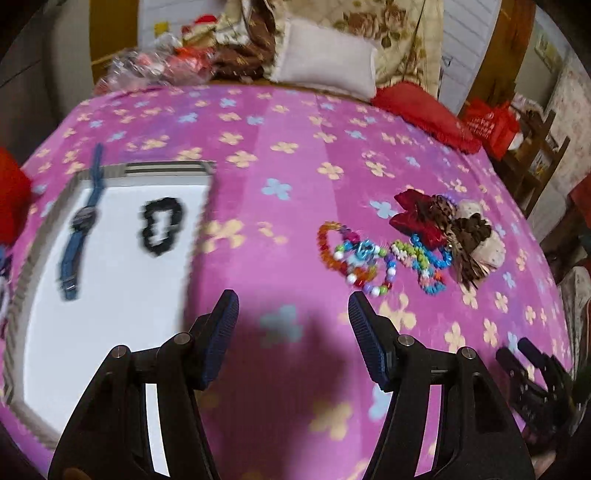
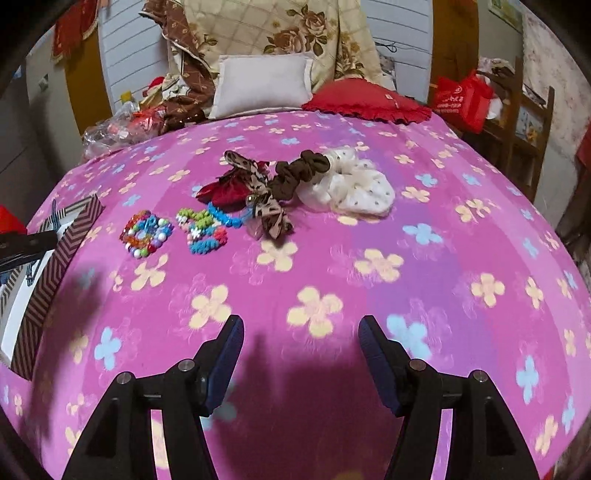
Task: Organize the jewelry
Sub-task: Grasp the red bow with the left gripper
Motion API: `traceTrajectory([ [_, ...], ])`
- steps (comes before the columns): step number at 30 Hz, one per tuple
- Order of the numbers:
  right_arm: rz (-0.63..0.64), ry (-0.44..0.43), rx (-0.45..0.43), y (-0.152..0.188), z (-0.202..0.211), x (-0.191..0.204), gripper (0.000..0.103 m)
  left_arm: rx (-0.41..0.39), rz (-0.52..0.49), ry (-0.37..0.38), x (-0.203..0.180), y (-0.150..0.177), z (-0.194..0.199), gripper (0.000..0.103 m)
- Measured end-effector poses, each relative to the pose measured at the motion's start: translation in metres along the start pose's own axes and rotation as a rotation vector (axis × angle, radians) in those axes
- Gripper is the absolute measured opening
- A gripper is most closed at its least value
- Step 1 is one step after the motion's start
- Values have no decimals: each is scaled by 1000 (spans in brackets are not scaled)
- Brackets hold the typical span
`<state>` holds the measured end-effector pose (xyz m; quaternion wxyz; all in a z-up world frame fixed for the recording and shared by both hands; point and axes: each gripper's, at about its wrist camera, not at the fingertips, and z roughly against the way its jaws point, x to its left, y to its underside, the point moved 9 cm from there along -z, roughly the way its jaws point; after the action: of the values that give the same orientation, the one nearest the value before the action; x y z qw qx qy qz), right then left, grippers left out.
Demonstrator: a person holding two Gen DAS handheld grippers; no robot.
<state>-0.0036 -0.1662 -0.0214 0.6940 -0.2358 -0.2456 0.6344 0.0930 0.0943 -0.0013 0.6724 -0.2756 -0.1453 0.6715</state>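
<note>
A shallow striped box with a white floor (image 1: 110, 295) lies on the pink bed at the left; its corner shows in the right wrist view (image 2: 55, 254). In it lie a blue watch (image 1: 81, 225) and a black scrunchie (image 1: 161, 226). Colourful bead bracelets (image 1: 354, 258) (image 2: 147, 232) and more beads (image 2: 205, 230) lie on the bed. Behind them are a red bow (image 1: 415, 218), a leopard bow (image 2: 269, 212), a brown scrunchie (image 2: 299, 173) and a white scrunchie (image 2: 354, 192). My left gripper (image 1: 293, 310) is open and empty beside the box. My right gripper (image 2: 301, 336) is open and empty, well short of the pile.
A white pillow (image 2: 264, 83), a red cushion (image 2: 365, 99) and floral bedding (image 2: 280, 29) lie at the bed's head. Plastic-wrapped clutter (image 1: 159, 66) sits at the far left. A red bag (image 2: 461, 99) and wooden furniture (image 2: 517, 140) stand right of the bed.
</note>
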Motion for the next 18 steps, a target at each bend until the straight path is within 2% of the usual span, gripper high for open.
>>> traceTrajectory([
  [5, -35, -82, -7, -3, -9, -7, 62, 47, 8, 22, -25, -28, -40, 59],
  [11, -73, -138, 2, -7, -18, -16, 62, 84, -104, 51, -84, -56, -73, 59],
  [18, -105, -147, 4, -11, -25, -30, 62, 131, -205, 65, -135, -62, -119, 59],
])
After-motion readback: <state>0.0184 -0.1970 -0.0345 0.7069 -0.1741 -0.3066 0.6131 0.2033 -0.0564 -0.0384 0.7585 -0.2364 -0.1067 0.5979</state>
